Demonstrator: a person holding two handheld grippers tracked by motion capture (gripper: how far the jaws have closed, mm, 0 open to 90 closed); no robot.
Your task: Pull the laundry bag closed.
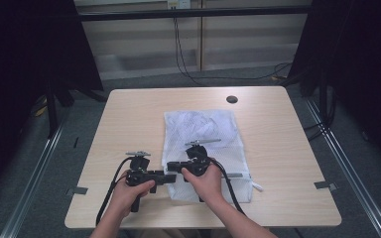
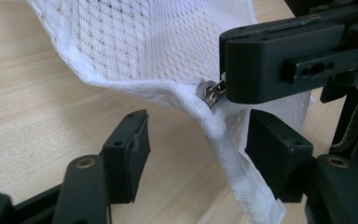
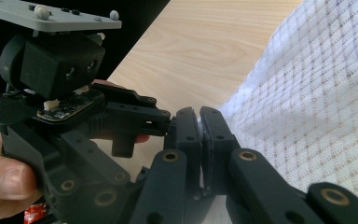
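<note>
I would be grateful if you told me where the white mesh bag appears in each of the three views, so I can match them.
High view: the white mesh bag lies mid-table, its near left edge at the two grippers.
Left gripper view: it hangs from the top centre, its hem running down between the jaws.
Right gripper view: it covers the right side.
Shared landmark: the right gripper, shut on the bag's edge.

Recording lab or test studio, probably, bare wooden table [image 1: 129, 114], black curtains [image 1: 25, 59] beyond both grippers, cables [image 1: 183, 54] trailing on grey floor [image 1: 79, 129], metal rails [image 1: 39, 163] alongside.
</note>
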